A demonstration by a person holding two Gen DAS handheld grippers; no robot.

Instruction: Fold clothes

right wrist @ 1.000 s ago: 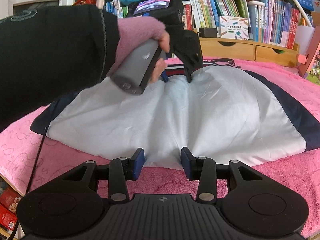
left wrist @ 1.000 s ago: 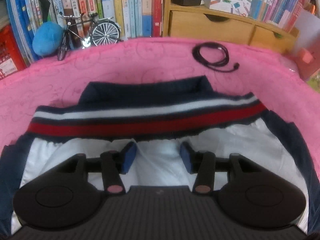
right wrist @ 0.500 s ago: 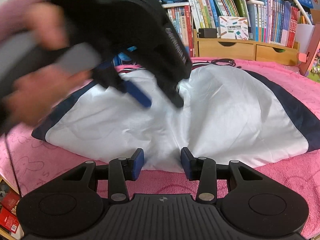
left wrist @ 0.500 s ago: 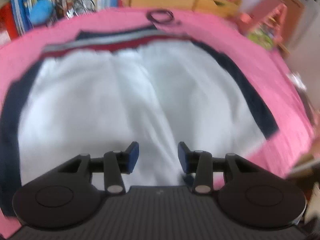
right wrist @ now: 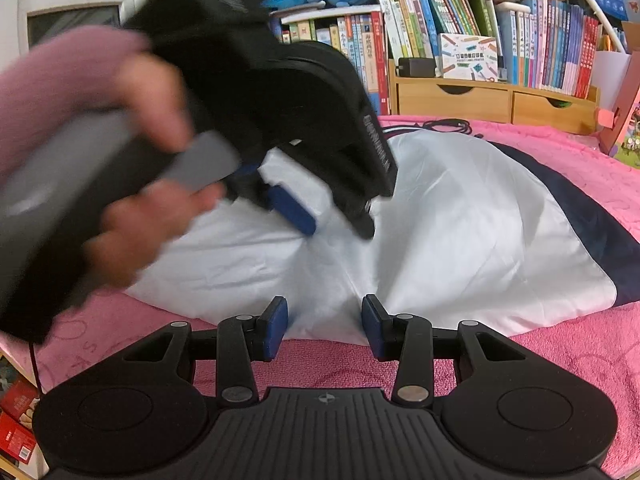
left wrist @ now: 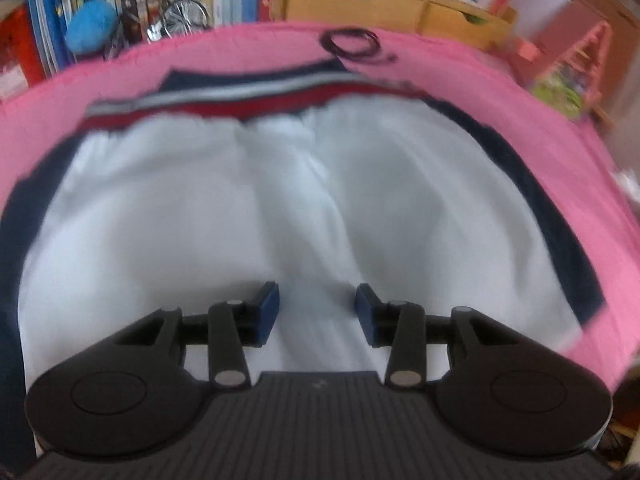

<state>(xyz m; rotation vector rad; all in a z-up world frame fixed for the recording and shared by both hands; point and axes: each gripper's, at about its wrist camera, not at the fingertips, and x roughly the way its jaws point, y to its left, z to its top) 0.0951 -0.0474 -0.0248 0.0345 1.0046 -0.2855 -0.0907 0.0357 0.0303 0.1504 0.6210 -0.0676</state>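
A white garment with navy side panels is spread flat on a pink blanket. A band striped in navy, white and red is seen along its far edge, toward the bookshelf.

In the left wrist view, the left gripper is held above the white cloth near its middle. Its blue-padded fingers are set apart, and nothing is gripped between them. A coiled black cable lies on the blanket just beyond the band. A small model bicycle and a blue plush are seen by the books at the back. This view is blurred.

In the right wrist view, the right gripper is placed at the near hem of the garment, with its fingers apart and empty. The left gripper is shown from the side, blurred, held by a hand with a pink cuff. It is tilted down over the cloth, fingers spread. A wooden drawer unit stands behind the blanket.
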